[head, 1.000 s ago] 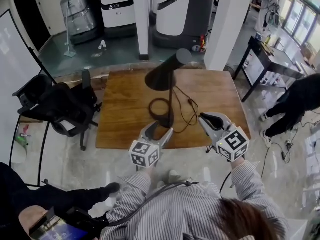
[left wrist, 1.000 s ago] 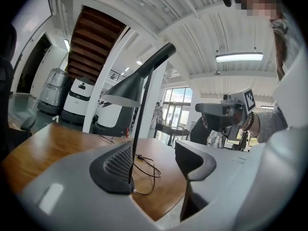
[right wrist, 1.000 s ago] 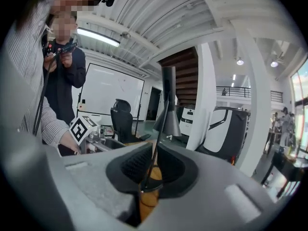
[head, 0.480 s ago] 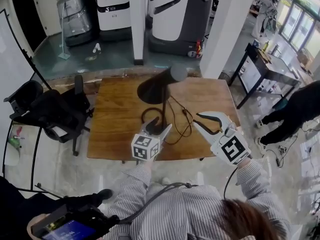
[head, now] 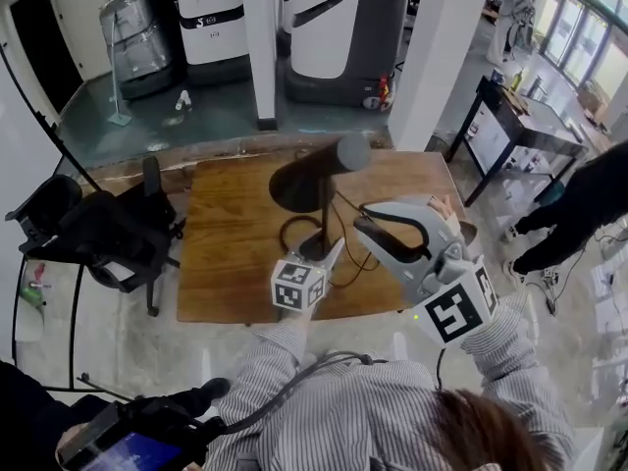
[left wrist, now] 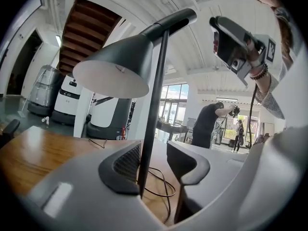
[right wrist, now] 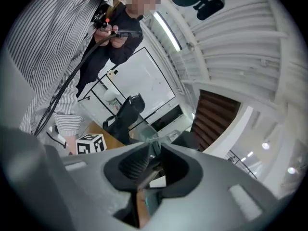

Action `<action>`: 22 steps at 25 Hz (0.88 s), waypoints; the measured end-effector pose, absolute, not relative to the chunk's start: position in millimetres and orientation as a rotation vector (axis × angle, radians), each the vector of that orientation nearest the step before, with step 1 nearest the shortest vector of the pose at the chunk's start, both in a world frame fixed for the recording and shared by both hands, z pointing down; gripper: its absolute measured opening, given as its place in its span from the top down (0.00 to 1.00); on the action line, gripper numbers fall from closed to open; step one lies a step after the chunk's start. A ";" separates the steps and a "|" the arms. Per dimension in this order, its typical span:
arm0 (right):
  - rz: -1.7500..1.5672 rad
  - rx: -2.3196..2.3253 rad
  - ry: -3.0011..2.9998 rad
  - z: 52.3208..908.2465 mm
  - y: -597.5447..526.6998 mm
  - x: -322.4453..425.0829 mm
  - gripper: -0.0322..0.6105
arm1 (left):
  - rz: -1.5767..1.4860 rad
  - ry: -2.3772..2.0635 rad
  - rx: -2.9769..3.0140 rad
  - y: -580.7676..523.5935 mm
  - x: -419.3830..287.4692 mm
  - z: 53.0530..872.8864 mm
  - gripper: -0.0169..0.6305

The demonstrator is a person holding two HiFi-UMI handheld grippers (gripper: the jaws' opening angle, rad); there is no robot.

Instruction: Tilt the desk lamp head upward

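A black desk lamp stands on the wooden table (head: 231, 219), its cone shade (head: 302, 181) facing down and its thin stem (head: 325, 214) rising from a ring base. My left gripper (head: 324, 251) is low at the stem. In the left gripper view the stem (left wrist: 154, 105) runs between the jaws and rests against the left pad (left wrist: 126, 163), with a gap to the right one. These jaws are closing. My right gripper (head: 360, 220) is raised just right of the stem, below the shade, pointing left. A narrow gap shows between its jaws (right wrist: 150, 150), with nothing in it.
The lamp's cable (head: 355, 248) loops on the table right of the base. A black office chair (head: 93, 226) stands at the table's left. A dark side table (head: 520, 126) and a person in black (head: 589, 199) are at the right. A white column (head: 432, 57) and large machines (head: 334, 27) stand behind.
My right gripper has risen and swung left towards the lamp. My left gripper has moved in round the stem and its jaws have narrowed.
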State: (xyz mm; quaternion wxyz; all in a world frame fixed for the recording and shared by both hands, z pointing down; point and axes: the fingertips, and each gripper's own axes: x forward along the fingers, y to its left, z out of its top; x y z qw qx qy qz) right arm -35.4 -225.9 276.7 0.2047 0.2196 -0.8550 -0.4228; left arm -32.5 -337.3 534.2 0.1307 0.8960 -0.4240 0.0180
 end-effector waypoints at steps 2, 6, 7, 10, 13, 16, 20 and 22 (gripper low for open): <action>-1.239 0.619 -2.416 252.3 -228.6 -37.9 0.84 | 0.052 -1.232 2.593 -341.0 -31.5 533.6 0.74; -1.183 0.611 -2.555 223.9 -247.1 -30.1 0.71 | 0.036 -1.246 2.564 -344.7 -37.4 534.9 0.85; -1.092 0.623 -2.614 224.1 -255.9 -26.0 0.68 | 0.027 -1.244 2.557 -345.0 -38.9 535.3 0.88; -0.871 0.601 -2.778 224.9 -276.4 -21.6 0.60 | 0.022 -1.238 2.559 -345.0 -39.0 535.8 0.89; -0.869 0.469 -2.807 227.8 -285.4 -31.8 0.57 | 0.023 -1.236 2.566 -345.9 -37.4 535.9 0.89; -0.865 0.377 -2.829 229.4 -291.1 -46.3 0.56 | 0.026 -1.225 2.570 -347.1 -36.0 536.7 0.90; -0.891 0.255 -2.827 236.3 -288.9 -63.3 0.56 | 0.031 -1.200 2.574 -349.0 -33.6 540.1 0.90; -0.926 0.232 -2.808 240.9 -288.1 -68.5 0.56 | 0.048 -1.188 2.581 -350.3 -32.2 541.7 0.90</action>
